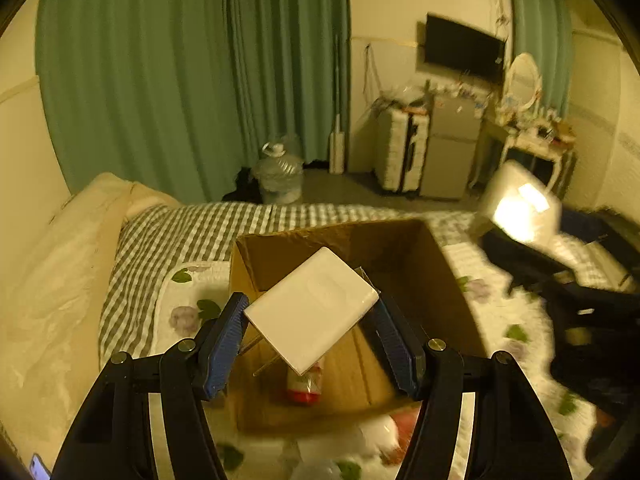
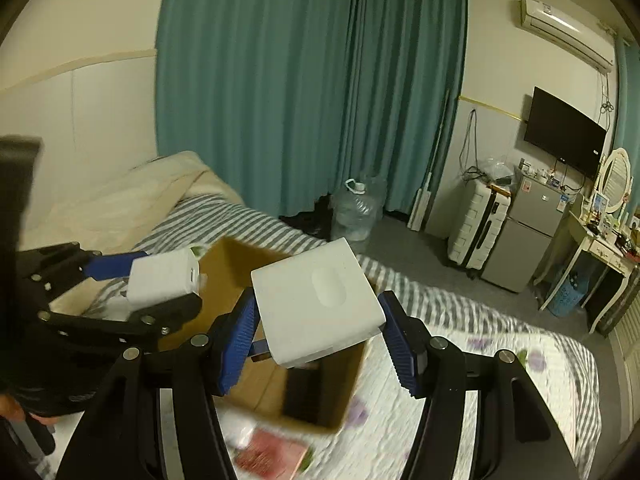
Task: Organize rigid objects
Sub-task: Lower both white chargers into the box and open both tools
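White boxes are being gripped by both tongs, L gripper [image 1: 310, 332] w/ flat box [image 1: 312, 312], R gripper [image 2: 318, 334] w/ plug adapter [image 2: 316, 300], over cardboard box [image 1: 448, 280]; corner pinch could be slipping.

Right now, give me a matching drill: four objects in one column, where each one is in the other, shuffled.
Things:
1. white slab
2. white plug adapter
3. red-and-white bottle
4. water jug

Places:
A. on the floor by the green curtain
B. gripped in the left claw
C. gripped in the right claw
D. lying inside the cardboard box

Pairs: 1-B, 2-C, 3-D, 4-A
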`<state>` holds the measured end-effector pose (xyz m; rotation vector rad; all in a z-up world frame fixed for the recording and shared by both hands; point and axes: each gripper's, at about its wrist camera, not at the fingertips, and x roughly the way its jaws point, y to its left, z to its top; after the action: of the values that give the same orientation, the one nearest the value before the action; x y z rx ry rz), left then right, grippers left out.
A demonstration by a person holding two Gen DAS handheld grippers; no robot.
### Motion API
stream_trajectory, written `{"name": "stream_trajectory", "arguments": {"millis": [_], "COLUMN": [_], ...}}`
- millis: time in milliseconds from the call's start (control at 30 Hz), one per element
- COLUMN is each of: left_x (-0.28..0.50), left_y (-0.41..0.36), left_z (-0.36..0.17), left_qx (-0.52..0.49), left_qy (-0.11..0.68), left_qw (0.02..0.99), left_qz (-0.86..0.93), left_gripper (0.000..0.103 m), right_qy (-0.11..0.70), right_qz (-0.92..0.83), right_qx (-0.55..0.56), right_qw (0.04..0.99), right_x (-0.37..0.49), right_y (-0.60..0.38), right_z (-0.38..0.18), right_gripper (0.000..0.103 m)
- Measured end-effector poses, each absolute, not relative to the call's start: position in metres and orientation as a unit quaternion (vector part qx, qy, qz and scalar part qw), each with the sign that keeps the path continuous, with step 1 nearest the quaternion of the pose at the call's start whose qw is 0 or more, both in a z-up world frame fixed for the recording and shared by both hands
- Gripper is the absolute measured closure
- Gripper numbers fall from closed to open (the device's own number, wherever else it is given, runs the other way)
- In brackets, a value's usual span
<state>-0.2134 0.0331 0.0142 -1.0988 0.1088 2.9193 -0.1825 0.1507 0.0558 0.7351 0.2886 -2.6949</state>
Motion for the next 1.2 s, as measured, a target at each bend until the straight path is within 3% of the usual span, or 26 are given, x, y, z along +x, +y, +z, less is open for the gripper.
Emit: {"name": "stream_trajectory", "arguments": {"millis": [333, 800, 833, 900, 933, 1200], "left_x": [-0.259, -0.218, -0.214, -0.203, -0.196, -0.130], "left_y": [0.038, 0.005, 0.004, -0.002, -0.003, -0.011], "left_z": [-0.058, -0.014, -0.011, -0.007, -0.002, 0.043], "left_qx": [-0.403, -0.358, -0.356, -0.351, -0.349, -0.309], "left_qy": [0.034, 0.019, 0.017, 0.015, 0.016, 0.022], "left_qw": [0.004, -0.003, -0.006, -0.011, -0.013, -0.023], "left_qz": [0.915, 0.934, 0.934, 0.936, 0.937, 0.951], "left_gripper": [0.036, 0.034, 0.033, 0.033, 0.033, 0.031], "right_qy": [0.086, 0.056, 0.056, 0.059, 0.059, 0.082], "right_qz": [-0.933, -0.927, -0.927, -0.931, -0.933, -0.946], "right_qx": [0.310, 0.330, 0.331, 0.322, 0.317, 0.287], "right_qw": [0.162, 0.170, 0.169, 0.160, 0.158, 0.126], "right_x": [-0.244, -0.268, -0.263, -0.258, -0.253, -0.183], "right_y": [0.159, 0.161, 0.158, 0.156, 0.156, 0.171], "right_z": [-0.008, -0.020, -0.022, -0.021, -0.017, 0.039], "right_gripper": [0.043, 0.042, 0.041, 0.016, 0.013, 0.011]}}
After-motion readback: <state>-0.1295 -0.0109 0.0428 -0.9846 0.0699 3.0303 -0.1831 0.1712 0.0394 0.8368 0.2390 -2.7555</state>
